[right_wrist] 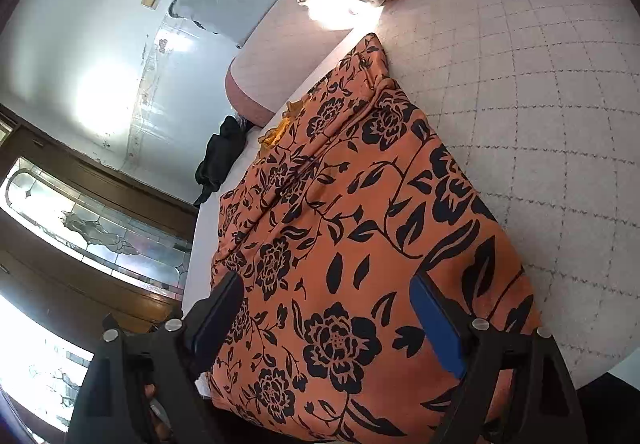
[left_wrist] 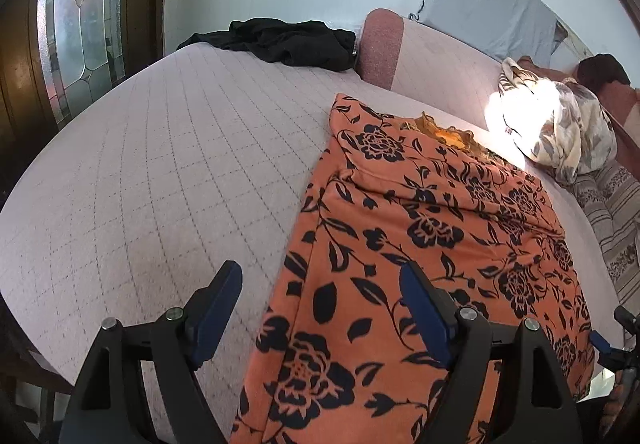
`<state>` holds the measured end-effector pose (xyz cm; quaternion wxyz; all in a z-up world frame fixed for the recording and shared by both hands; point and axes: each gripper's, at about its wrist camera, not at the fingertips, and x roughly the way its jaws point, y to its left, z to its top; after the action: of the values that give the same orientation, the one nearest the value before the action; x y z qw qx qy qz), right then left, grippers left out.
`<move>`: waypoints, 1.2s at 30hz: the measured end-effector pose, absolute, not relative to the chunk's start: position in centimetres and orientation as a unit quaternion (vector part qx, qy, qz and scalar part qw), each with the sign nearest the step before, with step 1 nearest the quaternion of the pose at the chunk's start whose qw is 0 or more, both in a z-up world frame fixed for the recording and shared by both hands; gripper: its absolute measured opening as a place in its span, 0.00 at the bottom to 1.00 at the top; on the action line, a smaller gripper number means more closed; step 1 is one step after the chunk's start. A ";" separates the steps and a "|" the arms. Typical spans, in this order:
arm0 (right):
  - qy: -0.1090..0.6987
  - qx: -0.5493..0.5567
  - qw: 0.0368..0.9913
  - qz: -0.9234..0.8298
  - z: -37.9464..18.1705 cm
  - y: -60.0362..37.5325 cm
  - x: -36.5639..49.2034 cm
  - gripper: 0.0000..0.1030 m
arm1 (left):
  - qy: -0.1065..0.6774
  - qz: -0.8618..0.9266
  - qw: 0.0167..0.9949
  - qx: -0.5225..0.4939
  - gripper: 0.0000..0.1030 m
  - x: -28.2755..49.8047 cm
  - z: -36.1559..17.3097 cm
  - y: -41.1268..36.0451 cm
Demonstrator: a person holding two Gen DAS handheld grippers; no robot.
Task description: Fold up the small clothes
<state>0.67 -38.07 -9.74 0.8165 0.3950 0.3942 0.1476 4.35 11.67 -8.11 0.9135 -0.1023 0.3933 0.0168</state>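
An orange garment with a black flower print (left_wrist: 432, 244) lies folded lengthwise on the pale quilted bed cover (left_wrist: 160, 171). Its yellow-trimmed neck end is at the far side. My left gripper (left_wrist: 320, 284) hovers open over the garment's near left edge, with nothing between its blue pads. In the right wrist view the same garment (right_wrist: 340, 224) fills the middle. My right gripper (right_wrist: 326, 292) stands open above its near end, and nothing is pinched. The other gripper's tip (left_wrist: 624, 340) shows at the right edge of the left wrist view.
A black garment (left_wrist: 288, 43) lies crumpled at the far side of the bed. A floral bundle of cloth (left_wrist: 560, 123) sits at the right in bright sunlight. A pink headboard cushion (left_wrist: 380, 47) and a grey pillow (left_wrist: 488, 11) stand behind. A wooden door with patterned glass (left_wrist: 76, 23) is at the left.
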 end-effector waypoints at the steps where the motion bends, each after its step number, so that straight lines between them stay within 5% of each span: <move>1: 0.395 0.394 0.817 0.148 -9.8 -38.1 0.6 0.85 | 0.396 0.017 0.912 -0.102 0.79 3.9 -8.2 11.6; 15: 0.358 0.428 0.826 0.076 -8.8 -42.5 -1.9 0.85 | 0.437 0.022 0.892 -0.112 0.79 -1.3 -9.6 12.5; 25: 0.528 0.332 0.774 0.107 -10.6 -44.0 -0.5 0.85 | 0.482 -0.006 0.865 -0.137 0.79 -2.0 -12.1 13.5; 30: 0.553 0.309 0.764 0.126 -11.7 -42.5 -0.3 0.84 | 0.497 -0.017 0.857 -0.136 0.79 -2.2 -12.6 13.5; 33: 0.566 0.283 0.764 0.124 -11.9 -41.6 -0.2 0.82 | 0.506 -0.016 0.849 -0.152 0.79 -2.5 -13.1 14.1; 36: 0.572 0.270 0.764 0.127 -12.0 -41.0 -0.3 0.65 | 0.512 -0.015 0.842 -0.166 0.79 -2.7 -13.6 14.7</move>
<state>-0.26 -41.02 -11.97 0.7638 0.2700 0.5723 0.1271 -2.70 14.69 -13.58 0.8423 -0.1664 0.5125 -0.0154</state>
